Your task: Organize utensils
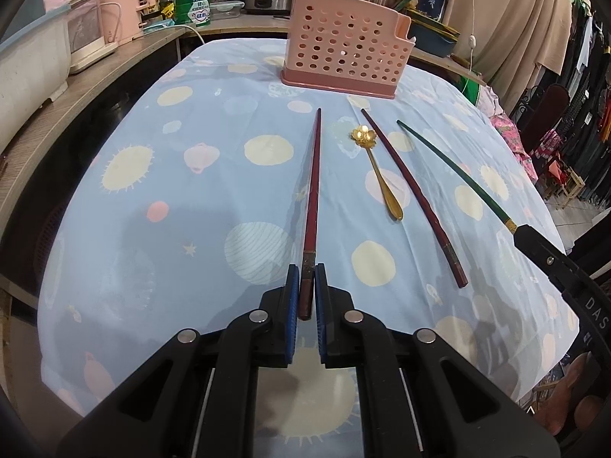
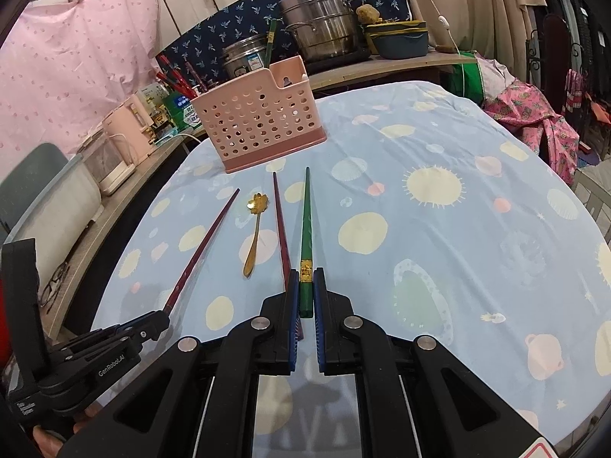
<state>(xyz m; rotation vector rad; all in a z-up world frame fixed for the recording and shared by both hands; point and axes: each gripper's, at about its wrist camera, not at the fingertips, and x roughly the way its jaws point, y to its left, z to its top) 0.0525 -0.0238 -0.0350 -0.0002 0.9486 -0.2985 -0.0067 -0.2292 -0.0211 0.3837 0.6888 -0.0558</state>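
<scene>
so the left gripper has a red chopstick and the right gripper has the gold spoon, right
Not quite. The left gripper does hold a red chopstick, but the right gripper holds the green chopstick, as the right wrist view shows. The gold spoon lies untouched on the tablecloth.

The bench (image 1: 198, 229) wears a matt, slightly creased cotton-like cloth. On it stands the pink basket (image 1: 345, 53), smooth perforated plastic with a dull sheen. Just in front of the basket, the gold spoon (image 1: 376, 168) is polished, shiny metal; beside it the dark red chopstick (image 1: 412, 198) looks lacquered and glossy. Behind the basket, the steel pots (image 2: 320, 26) are brushed, reflective metal.
</scene>
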